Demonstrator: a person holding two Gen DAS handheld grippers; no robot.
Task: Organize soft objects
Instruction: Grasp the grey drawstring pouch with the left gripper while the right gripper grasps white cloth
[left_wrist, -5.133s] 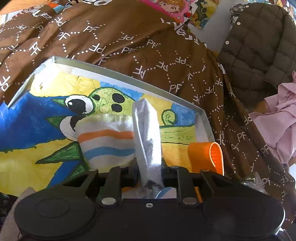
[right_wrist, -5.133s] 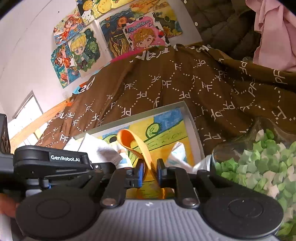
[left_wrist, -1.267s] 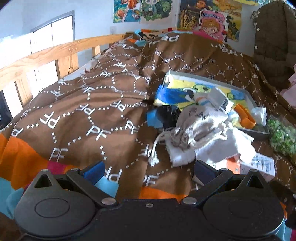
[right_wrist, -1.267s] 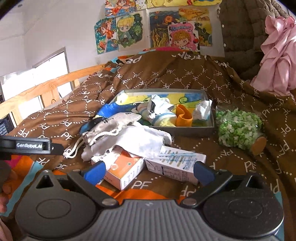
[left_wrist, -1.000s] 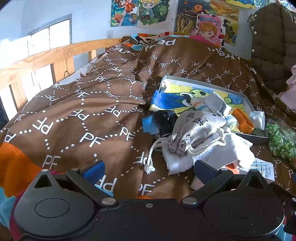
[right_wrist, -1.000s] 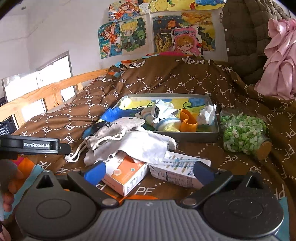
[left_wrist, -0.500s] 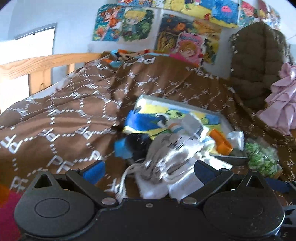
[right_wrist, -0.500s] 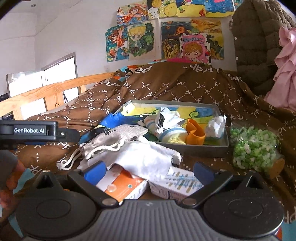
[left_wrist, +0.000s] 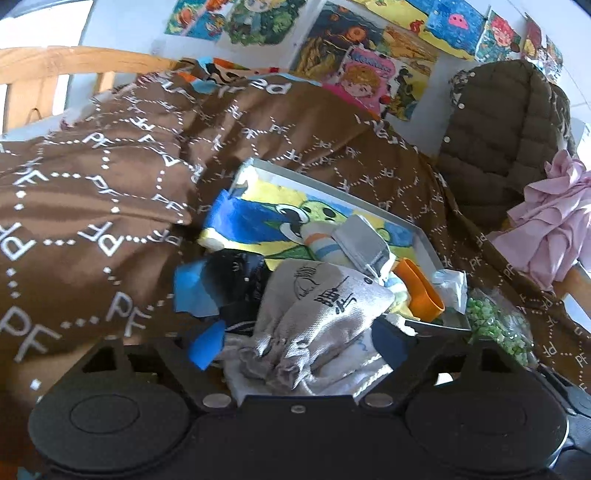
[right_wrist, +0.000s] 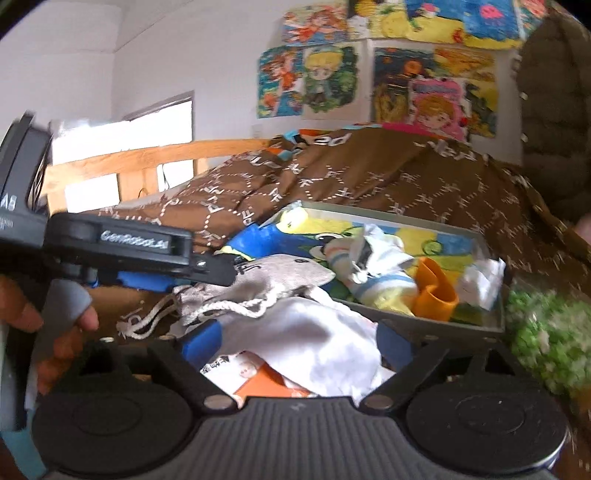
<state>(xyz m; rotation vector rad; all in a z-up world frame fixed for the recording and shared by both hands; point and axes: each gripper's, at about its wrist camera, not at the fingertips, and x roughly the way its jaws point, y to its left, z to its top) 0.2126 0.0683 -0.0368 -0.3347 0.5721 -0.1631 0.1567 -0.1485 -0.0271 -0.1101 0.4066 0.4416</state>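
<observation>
A grey drawstring pouch (left_wrist: 317, 314) with black print lies on the brown bedspread, in front of a grey tray (left_wrist: 332, 188) lined with a cartoon picture. My left gripper (left_wrist: 299, 345) straddles the pouch; its jaws are closing and the blue pads stand clear of the cloth. A white cloth bag (right_wrist: 306, 332) lies beside the pouch (right_wrist: 273, 280), between the closing jaws of my right gripper (right_wrist: 297, 341), which are not pressing on it. The tray (right_wrist: 406, 218) holds a striped sock (right_wrist: 373, 273), an orange band (right_wrist: 434, 291) and crumpled white paper (right_wrist: 480, 277).
An orange-and-white box (right_wrist: 266, 384) sticks out from under the white bag. A clear bag of green bits (right_wrist: 543, 339) lies right of the tray. A black-and-blue item (left_wrist: 229, 280) lies left of the pouch. A brown jacket (left_wrist: 506, 140) and pink cloth (left_wrist: 546, 221) are at the right.
Both grippers have come forward and down onto the pile. Their jaws have narrowed, and the grey pouch and the white bag now lie between the fingers.
</observation>
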